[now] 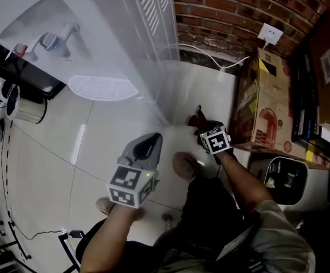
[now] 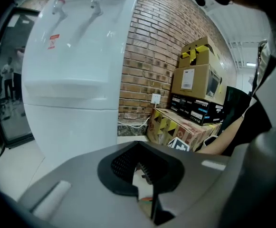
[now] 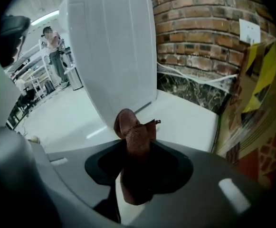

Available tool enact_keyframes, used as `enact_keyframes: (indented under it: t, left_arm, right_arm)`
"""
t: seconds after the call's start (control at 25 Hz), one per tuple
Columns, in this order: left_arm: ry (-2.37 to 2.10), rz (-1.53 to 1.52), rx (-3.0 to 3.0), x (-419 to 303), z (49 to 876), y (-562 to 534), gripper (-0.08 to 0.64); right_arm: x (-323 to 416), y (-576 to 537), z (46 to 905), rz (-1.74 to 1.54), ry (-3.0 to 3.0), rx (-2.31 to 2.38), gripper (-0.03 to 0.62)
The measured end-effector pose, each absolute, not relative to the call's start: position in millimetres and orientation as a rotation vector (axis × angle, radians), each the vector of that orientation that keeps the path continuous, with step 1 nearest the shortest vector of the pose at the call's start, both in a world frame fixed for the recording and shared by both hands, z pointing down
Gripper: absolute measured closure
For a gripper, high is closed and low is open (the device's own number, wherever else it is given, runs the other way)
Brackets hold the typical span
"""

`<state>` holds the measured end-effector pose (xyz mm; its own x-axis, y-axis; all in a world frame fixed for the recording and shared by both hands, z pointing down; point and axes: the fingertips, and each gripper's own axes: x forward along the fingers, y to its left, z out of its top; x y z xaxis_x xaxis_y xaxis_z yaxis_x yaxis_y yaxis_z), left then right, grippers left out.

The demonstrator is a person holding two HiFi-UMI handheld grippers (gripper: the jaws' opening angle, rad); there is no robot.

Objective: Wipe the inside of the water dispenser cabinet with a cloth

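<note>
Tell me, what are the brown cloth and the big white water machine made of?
The cloth looks like soft woven fabric, brown and matte: it bunches into folds. The water dispenser seems to be glossy white plastic, since its smooth side shines; painted metal is possible.

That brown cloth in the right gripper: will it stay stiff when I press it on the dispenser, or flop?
Probably floppy: the brown cloth bunches into soft folds where the right gripper pinches it. It is likely light, since that one pinch carries the whole wad. Its surface looks textured, so it should drag rather than slip.
</note>
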<state>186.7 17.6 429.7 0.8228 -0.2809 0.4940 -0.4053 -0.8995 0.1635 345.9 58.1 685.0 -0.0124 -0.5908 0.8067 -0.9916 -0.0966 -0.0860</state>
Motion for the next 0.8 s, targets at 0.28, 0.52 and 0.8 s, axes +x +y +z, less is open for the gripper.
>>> enact_keyframes:
  t: [0.28, 0.52, 0.8]
  left_arm:
    - [-0.539, 0.661, 2.741, 181.1, 379.8, 23.1, 0.56]
    - [-0.724, 0.442, 2.901, 173.5, 301.7, 32.3, 0.56]
    - [-0.878, 0.329, 2.878, 173.7, 298.2, 24.3, 0.56]
  right_arm:
    - [359.0, 52.7, 598.3, 0.958, -1.71, 1.904, 0.444]
    - [365.5, 59.0, 389.8, 0.593, -1.92, 2.196, 0.578]
    - [321.8, 92.4, 302.5, 0.265, -1.943, 2.29, 0.58]
